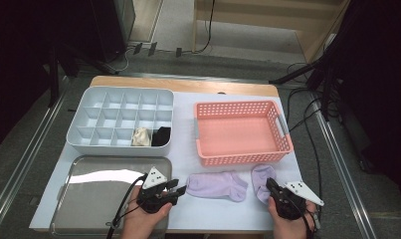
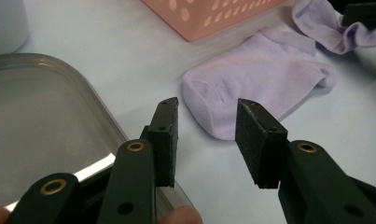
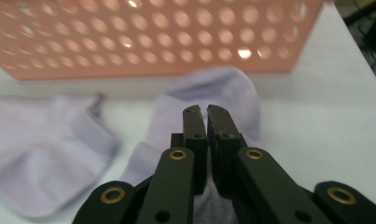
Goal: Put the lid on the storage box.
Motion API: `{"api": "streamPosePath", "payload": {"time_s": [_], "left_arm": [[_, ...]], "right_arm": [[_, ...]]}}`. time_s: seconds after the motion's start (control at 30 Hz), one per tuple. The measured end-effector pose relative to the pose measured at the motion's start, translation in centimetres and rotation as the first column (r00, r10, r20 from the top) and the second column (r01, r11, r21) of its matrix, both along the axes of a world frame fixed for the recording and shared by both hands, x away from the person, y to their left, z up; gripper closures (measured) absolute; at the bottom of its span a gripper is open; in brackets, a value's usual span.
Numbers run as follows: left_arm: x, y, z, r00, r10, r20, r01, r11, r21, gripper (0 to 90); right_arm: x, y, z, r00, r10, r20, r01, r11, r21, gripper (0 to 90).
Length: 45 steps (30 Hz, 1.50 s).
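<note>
Two lavender socks lie on the white table in front of the pink basket. The left sock lies flat. My left gripper hovers just short of its near end, jaws open and nothing between them. The right sock is bunched up. My right gripper has its jaws pinched together on that sock's fabric, which bulges out around and under them.
The pink perforated basket stands just behind the socks. A white divided organizer at back left holds a cream bundle and a black bundle. A metal tray lies beside my left hand.
</note>
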<state>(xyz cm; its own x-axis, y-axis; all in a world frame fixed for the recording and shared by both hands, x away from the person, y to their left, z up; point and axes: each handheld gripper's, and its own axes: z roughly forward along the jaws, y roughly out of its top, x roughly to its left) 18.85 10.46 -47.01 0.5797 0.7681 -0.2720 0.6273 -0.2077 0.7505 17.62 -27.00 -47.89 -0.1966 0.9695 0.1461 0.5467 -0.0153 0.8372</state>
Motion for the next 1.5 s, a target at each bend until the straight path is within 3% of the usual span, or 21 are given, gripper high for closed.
{"api": "streamPosePath", "payload": {"time_s": [0.1,0.2,0.4,0.5,0.6,0.67,0.8,0.97,1.07,1.13,1.23,1.3,1.4,1.5], "left_arm": [[0.0,0.0,0.0,1.0,0.005,-0.003,-0.005,1.0,0.002,60.5],[-0.1,0.0,-0.1,1.0,-0.001,-0.001,0.001,1.0,-0.002,60.5],[-0.1,-0.2,-0.1,1.0,-0.003,-0.002,0.003,1.0,0.004,60.5],[-0.1,-0.2,-0.2,1.0,-0.005,-0.004,0.005,1.0,0.008,60.4],[0.0,-0.2,-0.3,1.0,-0.004,-0.006,0.004,1.0,0.007,60.3],[0.0,-0.2,-0.4,1.0,-0.005,-0.007,0.006,0.9999,0.009,60.2],[0.0,-0.1,-0.4,0.9999,-0.008,-0.008,0.008,0.9999,0.01,60.1],[0.0,-0.1,-0.4,1.0,-0.005,-0.007,0.005,0.9999,0.01,60.1],[0.0,-0.1,-0.4,1.0,-0.004,-0.007,0.004,0.9999,0.009,60.0],[0.0,-0.2,-0.4,1.0,-0.006,-0.007,0.006,0.9999,0.011,60.0],[0.1,-0.2,-0.4,1.0,-0.008,-0.006,0.008,0.9999,0.01,60.0],[0.1,-0.2,-0.4,1.0,-0.007,-0.005,0.007,0.9999,0.012,60.0],[0.1,-0.3,-0.4,0.9999,-0.01,-0.007,0.01,0.9999,0.013,60.0],[0.0,-0.3,-0.4,0.9999,-0.015,-0.005,0.015,0.9998,0.01,60.0]], "right_arm": [[-0.5,0.8,0.9,0.9984,0.037,0.043,-0.036,0.9993,-0.01,87.7],[-1.0,1.5,1.7,0.9956,0.055,0.076,-0.056,0.9983,0.016,87.7],[-1.4,3.5,3.0,0.985,0.116,0.127,-0.119,0.9928,0.014,87.7],[-1.3,4.6,2.9,0.9816,0.154,0.113,-0.156,0.9878,0.007,87.4],[-1.1,5.0,1.9,0.9826,0.173,0.068,-0.175,0.9841,0.029,85.8],[-0.8,5.0,1.2,0.9836,0.178,0.025,-0.179,0.9831,0.037,79.6],[-0.7,4.1,0.4,0.9922,0.124,0.015,-0.123,0.9921,-0.023,67.8],[-0.6,2.4,-0.4,0.9991,0.041,-0.012,-0.042,0.9984,-0.037,59.1],[-0.4,1.9,-0.8,0.9992,0.018,-0.037,-0.02,0.9989,-0.043,48.7],[-0.2,1.8,-1.2,0.9982,0.021,-0.056,-0.023,0.9988,-0.044,47.1],[0.1,1.6,-1.7,0.9965,0.036,-0.075,-0.037,0.9993,-0.011,57.2],[0.1,1.5,-1.7,0.9953,0.041,-0.088,-0.041,0.9991,0.006,70.4],[0.2,1.7,-1.7,0.9939,0.053,-0.097,-0.054,0.9985,-0.007,88.6],[0.2,1.7,-1.3,0.9952,0.064,-0.074,-0.064,0.9979,-0.006,90.0]]}}
